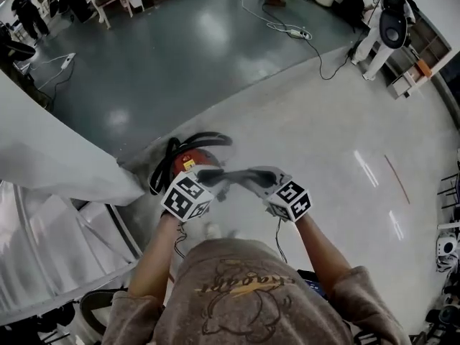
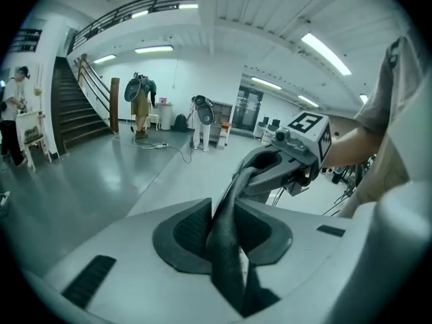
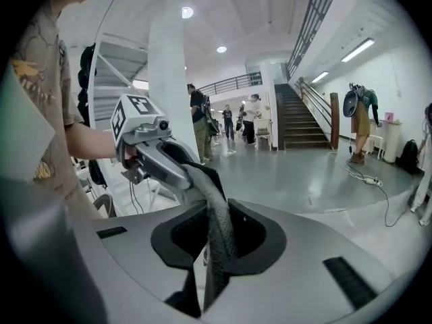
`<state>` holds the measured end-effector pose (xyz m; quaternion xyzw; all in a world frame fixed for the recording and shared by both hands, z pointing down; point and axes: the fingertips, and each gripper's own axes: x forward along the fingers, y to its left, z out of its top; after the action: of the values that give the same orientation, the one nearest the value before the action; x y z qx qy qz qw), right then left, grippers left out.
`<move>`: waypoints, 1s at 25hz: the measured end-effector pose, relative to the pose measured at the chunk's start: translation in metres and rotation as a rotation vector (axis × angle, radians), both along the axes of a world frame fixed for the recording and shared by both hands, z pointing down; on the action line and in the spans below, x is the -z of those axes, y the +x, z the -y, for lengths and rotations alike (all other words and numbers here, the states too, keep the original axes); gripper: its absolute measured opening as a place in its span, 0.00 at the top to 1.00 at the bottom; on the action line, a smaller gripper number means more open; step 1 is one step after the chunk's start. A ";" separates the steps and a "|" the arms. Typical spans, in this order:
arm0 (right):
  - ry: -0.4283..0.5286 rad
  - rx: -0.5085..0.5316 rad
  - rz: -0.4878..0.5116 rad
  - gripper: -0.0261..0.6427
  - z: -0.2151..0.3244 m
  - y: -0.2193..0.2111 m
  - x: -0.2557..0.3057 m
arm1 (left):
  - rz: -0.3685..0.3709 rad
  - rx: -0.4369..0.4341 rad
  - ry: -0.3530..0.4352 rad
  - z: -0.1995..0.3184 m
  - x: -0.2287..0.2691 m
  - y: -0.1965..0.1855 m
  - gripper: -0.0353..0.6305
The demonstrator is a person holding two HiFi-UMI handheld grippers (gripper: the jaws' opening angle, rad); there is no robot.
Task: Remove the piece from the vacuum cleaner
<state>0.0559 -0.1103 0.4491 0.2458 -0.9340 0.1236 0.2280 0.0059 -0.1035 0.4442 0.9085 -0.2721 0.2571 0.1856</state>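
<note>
A person stands over a red vacuum cleaner lying on the pale floor, with a dark grey piece stretched between two grippers. The piece hangs just to the right of the vacuum cleaner's body and partly over it. From the head view it is hard to say whether the piece touches the machine at all.

The left gripper, on the side nearest the vacuum cleaner, has its jaws drawn narrow and pinched on one end of the piece. The piece shows there as a flat, twisted strip running across to the other tool. The right gripper, further from the vacuum cleaner, also has its jaws narrow and clamped on the opposite end, where the material shows a fine mesh-like texture. A black hose loops round the vacuum cleaner's left side.
</note>
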 end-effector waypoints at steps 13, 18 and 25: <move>0.136 -0.162 0.138 0.88 -0.007 -0.001 0.085 | -0.121 0.122 0.155 -0.006 0.083 -0.006 0.82; 0.133 -0.219 0.196 0.88 -0.018 0.006 0.094 | -0.167 0.160 0.163 -0.018 0.089 -0.001 0.82; 0.120 -0.251 0.249 0.88 -0.026 0.012 0.082 | -0.187 0.167 0.152 -0.027 0.076 0.004 0.82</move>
<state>0.0679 -0.0841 0.3667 0.3566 -0.9226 0.1246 0.0786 0.0100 -0.0766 0.3685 0.9142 -0.3467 0.1337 0.1618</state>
